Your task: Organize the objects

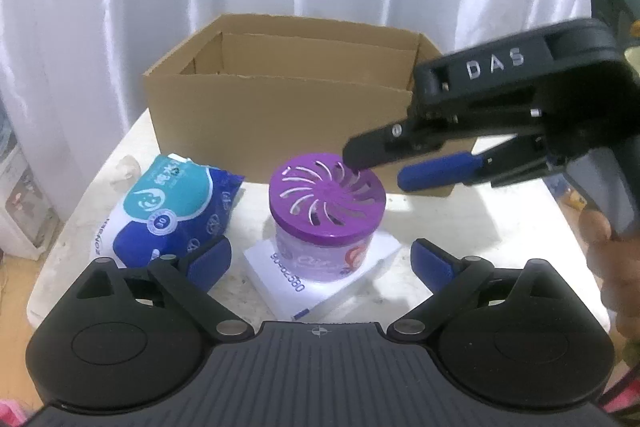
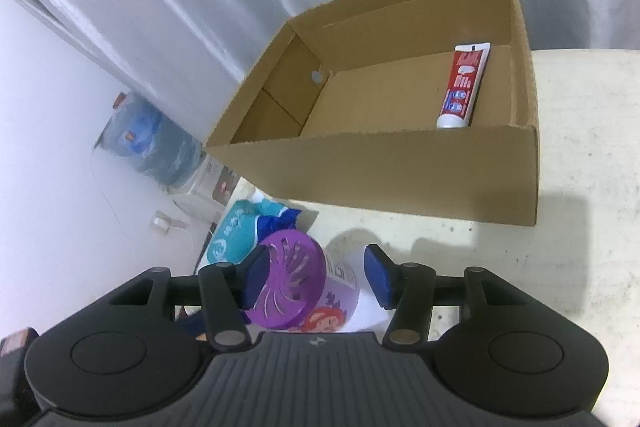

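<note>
A round air freshener jar with a purple slotted lid stands on a white flat box on the table. My left gripper is open, its fingers either side of the jar's base, short of it. My right gripper comes in from the right, open, just above the lid's far edge. In the right wrist view the right gripper is open over the jar. A brown cardboard box behind holds a red toothpaste tube.
A blue and teal wipes pack lies left of the jar. The cardboard box stands at the table's back. White curtains hang behind. A water dispenser stands off the table's left edge.
</note>
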`<state>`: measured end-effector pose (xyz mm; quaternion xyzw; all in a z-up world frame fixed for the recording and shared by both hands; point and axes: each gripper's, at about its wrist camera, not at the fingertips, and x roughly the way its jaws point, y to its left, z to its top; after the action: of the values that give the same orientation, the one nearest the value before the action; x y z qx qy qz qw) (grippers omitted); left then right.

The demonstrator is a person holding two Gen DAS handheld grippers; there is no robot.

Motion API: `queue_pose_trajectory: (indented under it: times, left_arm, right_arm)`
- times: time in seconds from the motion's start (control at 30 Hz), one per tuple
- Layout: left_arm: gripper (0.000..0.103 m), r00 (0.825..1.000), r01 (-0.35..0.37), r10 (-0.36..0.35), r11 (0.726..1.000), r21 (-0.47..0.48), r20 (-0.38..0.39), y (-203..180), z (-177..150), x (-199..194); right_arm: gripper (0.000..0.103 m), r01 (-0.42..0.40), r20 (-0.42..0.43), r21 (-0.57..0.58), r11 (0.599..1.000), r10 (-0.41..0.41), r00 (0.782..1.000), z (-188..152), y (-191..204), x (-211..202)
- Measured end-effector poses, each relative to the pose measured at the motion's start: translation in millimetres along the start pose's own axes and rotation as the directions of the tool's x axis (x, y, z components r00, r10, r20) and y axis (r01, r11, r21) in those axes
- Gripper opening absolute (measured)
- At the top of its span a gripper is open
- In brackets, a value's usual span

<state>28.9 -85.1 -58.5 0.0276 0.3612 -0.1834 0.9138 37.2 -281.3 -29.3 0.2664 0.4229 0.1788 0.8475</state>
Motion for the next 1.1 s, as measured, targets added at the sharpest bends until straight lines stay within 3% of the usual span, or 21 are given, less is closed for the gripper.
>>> queue_pose_trajectory:
  times: [0.63, 1.0, 1.1]
  left_arm:
    - [0.096, 1.000, -0.008, 0.008, 1.000, 0.018, -0.005, 3, -8, 11]
    - [0.071, 0.999, 0.028, -0.028, 1.000, 0.005, -0.029, 4, -5, 24]
    - [0.064, 0.999, 0.028, -0.027, 0.999, 0.016, -0.027, 0, -5, 23]
  right_arm:
    - [0.061, -0.006, -0.011, -0.013, 1.000, 0.006, 1.000, 6, 6, 5]
    - [0.060, -0.024, -0.055, -0.015, 1.000, 0.024, 0.998, 5, 9, 18]
    - [0.053, -0.024, -0.067, -0.015, 1.000, 0.023, 0.997, 3, 9, 19]
